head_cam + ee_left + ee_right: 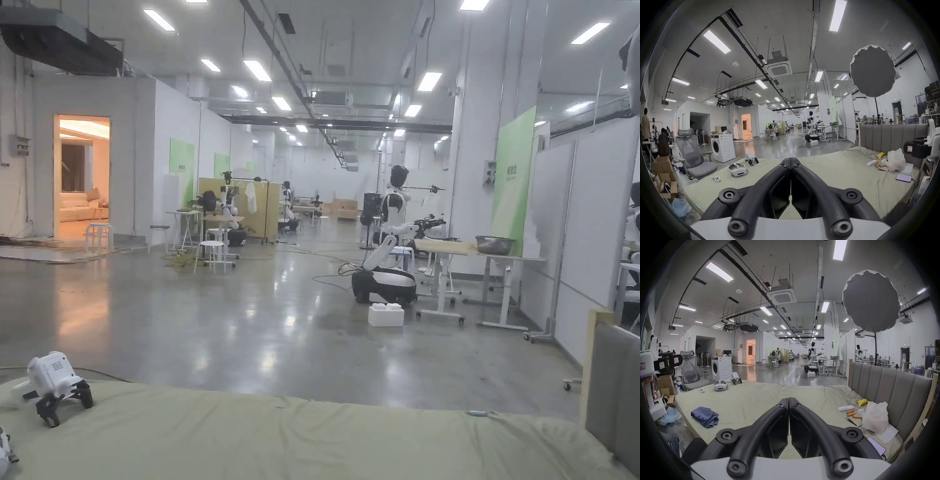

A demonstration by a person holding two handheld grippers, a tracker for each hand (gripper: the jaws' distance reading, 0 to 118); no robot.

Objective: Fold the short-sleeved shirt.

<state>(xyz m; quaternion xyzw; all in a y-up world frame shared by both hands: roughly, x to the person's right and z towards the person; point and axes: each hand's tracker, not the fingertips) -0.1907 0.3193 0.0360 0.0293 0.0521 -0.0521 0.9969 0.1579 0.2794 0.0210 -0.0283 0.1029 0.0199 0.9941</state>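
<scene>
A crumpled blue shirt [705,416] lies in a heap near the left edge of the bed's pale green sheet [753,402], well left of and apart from my right gripper [788,400]. That gripper hovers over the sheet with its black jaws pressed together and nothing between them. My left gripper [790,160] is also shut and empty above the sheet [826,170]. The left gripper's body [664,361] appears at the left edge of the right gripper view, and the right gripper's body [919,146] at the right edge of the left gripper view.
A spare white gripper [56,384] and a headset [738,169] lie at the bed's far left corner. A plastic bag [875,417], a phone [903,177] and small items sit beside the grey headboard [883,386]. An office chair [693,155] and a washing machine [722,147] stand beyond.
</scene>
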